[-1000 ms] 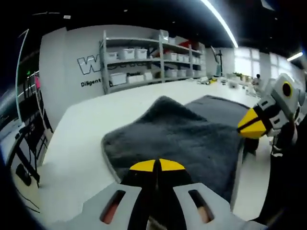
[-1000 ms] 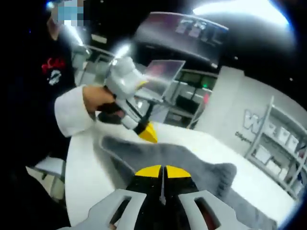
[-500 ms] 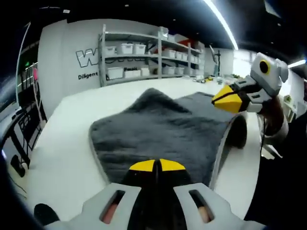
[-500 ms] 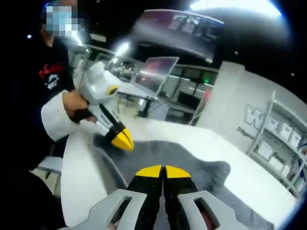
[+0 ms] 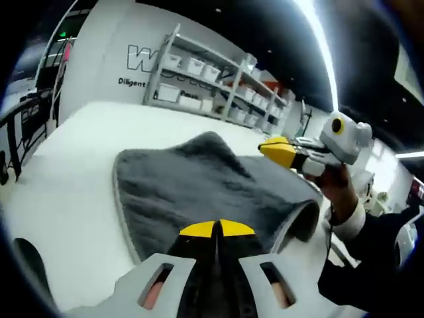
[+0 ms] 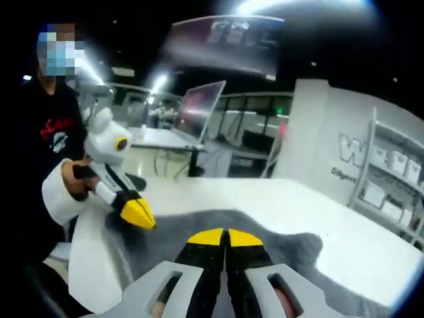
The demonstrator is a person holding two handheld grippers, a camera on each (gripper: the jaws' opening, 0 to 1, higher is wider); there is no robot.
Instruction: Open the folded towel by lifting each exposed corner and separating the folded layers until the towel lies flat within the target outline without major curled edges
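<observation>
A dark grey fluffy towel (image 5: 192,185) lies partly on the white table (image 5: 59,179), its right side raised into an arch. My left gripper (image 5: 216,228) is shut on the towel's near edge, yellow tips together. My right gripper (image 5: 279,151) comes in from the right, held by a hand, its yellow tips closed at the towel's raised far side. In the right gripper view the right gripper (image 6: 225,236) is shut with the towel (image 6: 278,248) spreading beyond it. The left gripper (image 6: 138,213) pinches the towel's left edge there.
Metal shelves with white bins (image 5: 199,73) stand against the far wall behind the table. A person in dark clothes with a white cuff (image 6: 59,195) stands at the table's edge (image 6: 89,265). Desks and a screen (image 6: 199,106) are behind.
The right gripper has risen and come in over the towel in the left gripper view. In the right gripper view the left gripper now sits lower and farther left. The towel's right side arches up.
</observation>
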